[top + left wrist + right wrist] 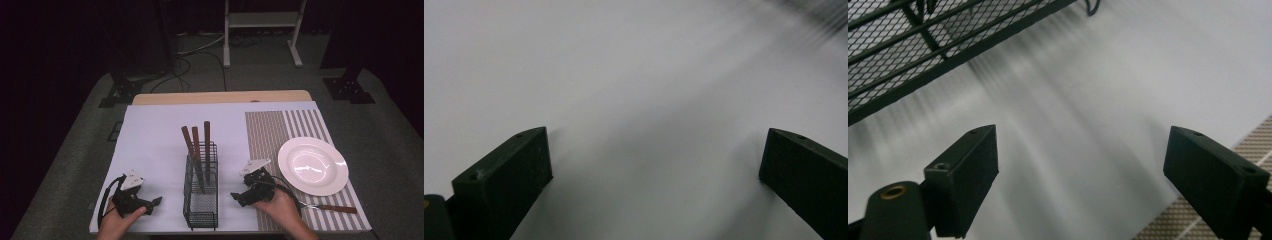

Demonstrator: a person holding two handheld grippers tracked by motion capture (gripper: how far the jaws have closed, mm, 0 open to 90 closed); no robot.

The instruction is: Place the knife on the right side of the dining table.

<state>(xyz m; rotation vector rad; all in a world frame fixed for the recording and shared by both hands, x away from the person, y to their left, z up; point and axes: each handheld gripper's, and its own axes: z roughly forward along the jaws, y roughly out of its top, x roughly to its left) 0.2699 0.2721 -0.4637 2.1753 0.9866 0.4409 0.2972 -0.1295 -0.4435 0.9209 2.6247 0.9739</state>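
Note:
A black wire-mesh cutlery basket (201, 197) stands at the front middle of the white sheet. Three brown wooden-handled utensils (199, 145) lean upright in it. My left gripper (154, 204) rests low on the sheet just left of the basket and points right toward it. Its jaws (654, 145) are open over bare white sheet. On the basket's other side my right gripper (236, 199) points left at it. In the right gripper view the jaws (1083, 145) stand open and hold nothing, with the basket's mesh wall (908, 45) ahead at the upper left.
A striped placemat (280, 130) covers the right of the table, and its corner (1198, 225) lies beside my right jaw. A white plate (313, 165) sits on it. A wooden-handled fork (330, 207) lies near the front edge behind my right hand. The table's front edge is close.

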